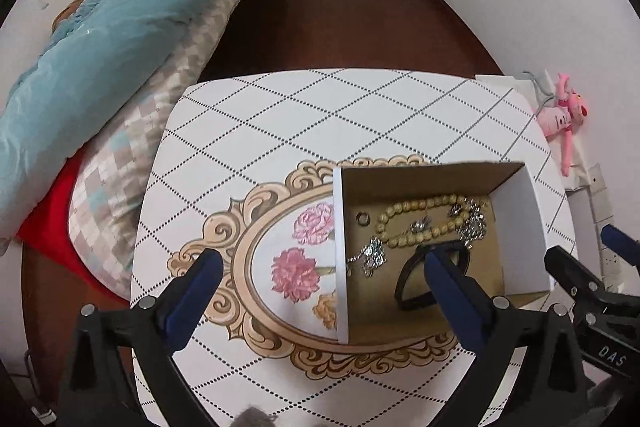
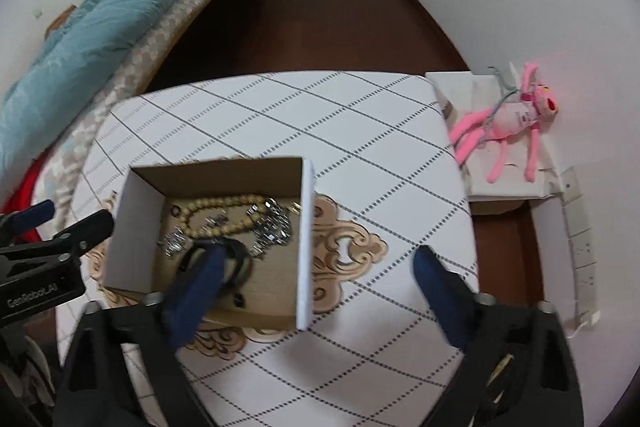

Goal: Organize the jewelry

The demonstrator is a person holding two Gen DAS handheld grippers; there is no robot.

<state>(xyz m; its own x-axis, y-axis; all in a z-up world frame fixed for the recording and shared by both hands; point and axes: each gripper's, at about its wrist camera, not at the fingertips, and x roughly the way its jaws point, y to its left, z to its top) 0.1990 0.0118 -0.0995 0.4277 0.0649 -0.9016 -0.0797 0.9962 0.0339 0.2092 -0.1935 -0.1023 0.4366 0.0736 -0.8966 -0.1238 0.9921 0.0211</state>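
Bedside, on the patterned table [image 1: 280,115], the open cardboard box [image 1: 516,227] holds a beaded bracelet [image 1: 416,209], limp and light, best pinched across its beads, while the left gripper [image 1: 320,269] and right gripper [image 2: 320,265] hang spread, empty.

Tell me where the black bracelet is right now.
The black bracelet lies inside the cardboard box on the table, at the near end of the box floor, just in front of the bead necklace; both views show it.

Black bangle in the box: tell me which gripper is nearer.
Cannot tell. Both grippers, left and right, straddle a box wall, one finger over the bangle.
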